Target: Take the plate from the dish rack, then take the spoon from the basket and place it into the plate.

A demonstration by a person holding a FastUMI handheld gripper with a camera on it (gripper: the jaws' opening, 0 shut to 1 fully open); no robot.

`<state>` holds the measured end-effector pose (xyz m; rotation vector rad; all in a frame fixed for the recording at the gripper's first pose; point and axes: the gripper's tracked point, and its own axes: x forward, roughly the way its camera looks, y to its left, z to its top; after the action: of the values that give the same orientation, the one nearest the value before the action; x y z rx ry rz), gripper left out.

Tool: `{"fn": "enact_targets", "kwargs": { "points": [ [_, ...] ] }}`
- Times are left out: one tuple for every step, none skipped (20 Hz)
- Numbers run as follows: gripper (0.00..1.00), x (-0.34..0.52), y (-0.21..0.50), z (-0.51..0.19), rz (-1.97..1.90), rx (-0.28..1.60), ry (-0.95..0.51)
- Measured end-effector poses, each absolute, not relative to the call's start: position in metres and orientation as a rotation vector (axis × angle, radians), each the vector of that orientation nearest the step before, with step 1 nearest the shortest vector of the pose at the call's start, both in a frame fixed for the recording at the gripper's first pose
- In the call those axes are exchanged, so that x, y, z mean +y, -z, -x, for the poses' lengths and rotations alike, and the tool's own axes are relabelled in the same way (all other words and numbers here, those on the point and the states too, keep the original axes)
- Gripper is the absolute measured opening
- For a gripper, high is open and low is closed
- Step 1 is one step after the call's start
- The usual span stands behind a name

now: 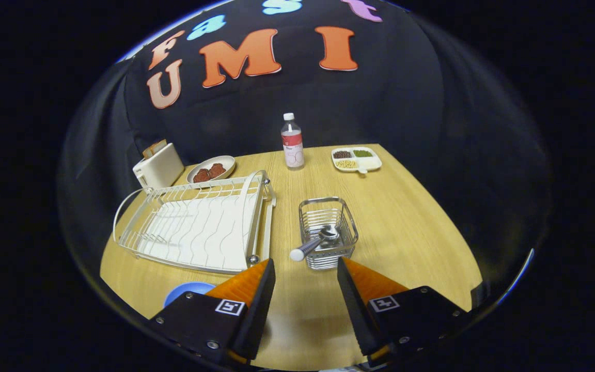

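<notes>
A blue plate (186,293) lies on the wooden table by my left finger, partly hidden behind it. The white wire dish rack (194,225) stands beyond that finger with no dishes in it. A small metal wire basket (327,227) sits just ahead of my fingers. A metal spoon (317,241) lies in it, bowl inside and white-tipped handle poking over the near rim toward me. My gripper (305,274) is open, with bare table between the fingers, and the handle's tip is a short way ahead of the gap.
Beyond the rack stand a white toaster (159,166) and a bowl of brown food (210,169). A clear bottle with a white cap (292,142) stands at the far edge, and a divided tray of beans (356,158) lies to its right. Bare wood (411,227) spreads right of the basket.
</notes>
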<state>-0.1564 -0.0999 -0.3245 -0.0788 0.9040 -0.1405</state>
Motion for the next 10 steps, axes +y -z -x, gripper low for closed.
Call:
{"fn": "enact_targets", "kwargs": {
  "points": [
    [0.73,-0.104,0.328,0.154,0.128,0.886,0.143],
    [0.73,-0.108,0.331,0.151,0.157,0.873,0.145],
    [0.72,-0.110,0.335,0.150,0.170,0.865,0.147],
    [0.70,-0.112,0.336,0.148,0.169,0.854,0.151],
    [0.68,-0.114,0.335,0.144,0.161,0.839,0.153],
    [0.67,-0.116,0.333,0.141,0.151,0.820,0.154],
    [0.65,-0.121,0.330,0.138,0.144,0.802,0.162],
    [0.62,-0.125,0.327,0.135,0.137,0.780,0.165],
    [0.60,-0.130,0.326,0.134,0.135,0.769,0.171],
    [0.55,-0.133,0.330,0.133,0.131,0.775,0.167]
  ]
}}
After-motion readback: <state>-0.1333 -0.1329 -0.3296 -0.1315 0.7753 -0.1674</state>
